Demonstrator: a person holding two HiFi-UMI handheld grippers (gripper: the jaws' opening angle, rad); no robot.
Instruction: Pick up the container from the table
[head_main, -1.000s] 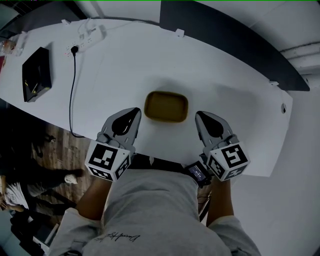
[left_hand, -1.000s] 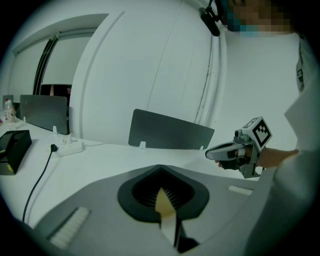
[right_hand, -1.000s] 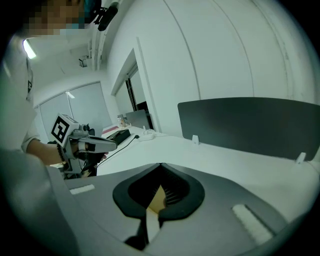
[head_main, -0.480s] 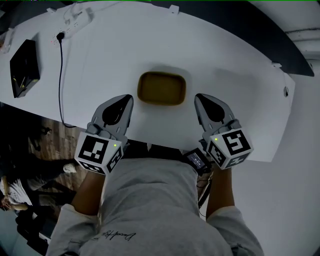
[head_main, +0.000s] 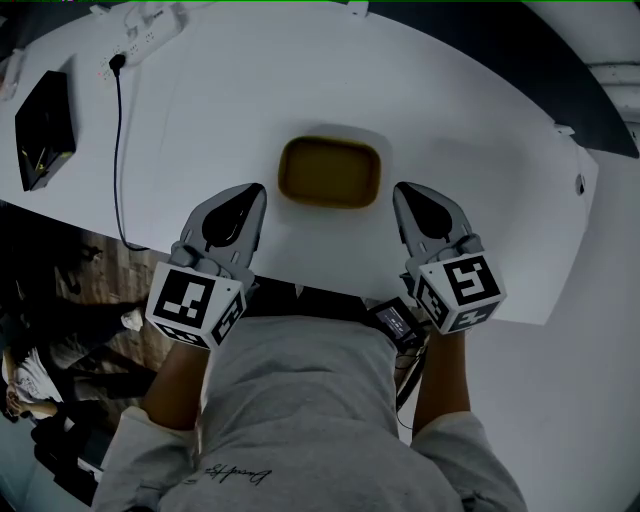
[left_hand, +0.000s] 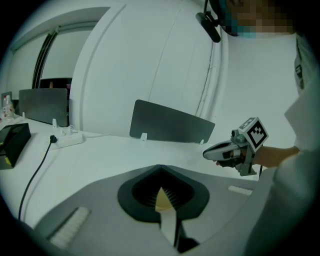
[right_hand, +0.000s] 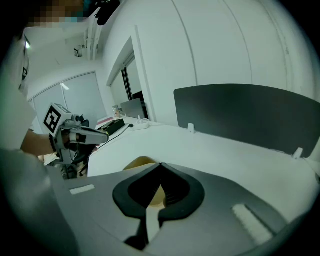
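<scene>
only one container (head_main: 329, 172) sits between two tongs: left tongs (head_main: 256, 192), right tongs (head_main: 401, 192).

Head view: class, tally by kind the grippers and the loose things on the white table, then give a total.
Container: 1
Black box: 1
Power strip with cable: 1
Grippers: 2 (left gripper, right gripper)
Total: 5

Container (head_main: 330, 172) on table (head_main: 480, 150) between left hand-held gripper (head_main: 257, 189) and right hand-held gripper (head_main: 400, 188)

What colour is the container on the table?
The container is yellowish brown, seen best in the head view.
</scene>
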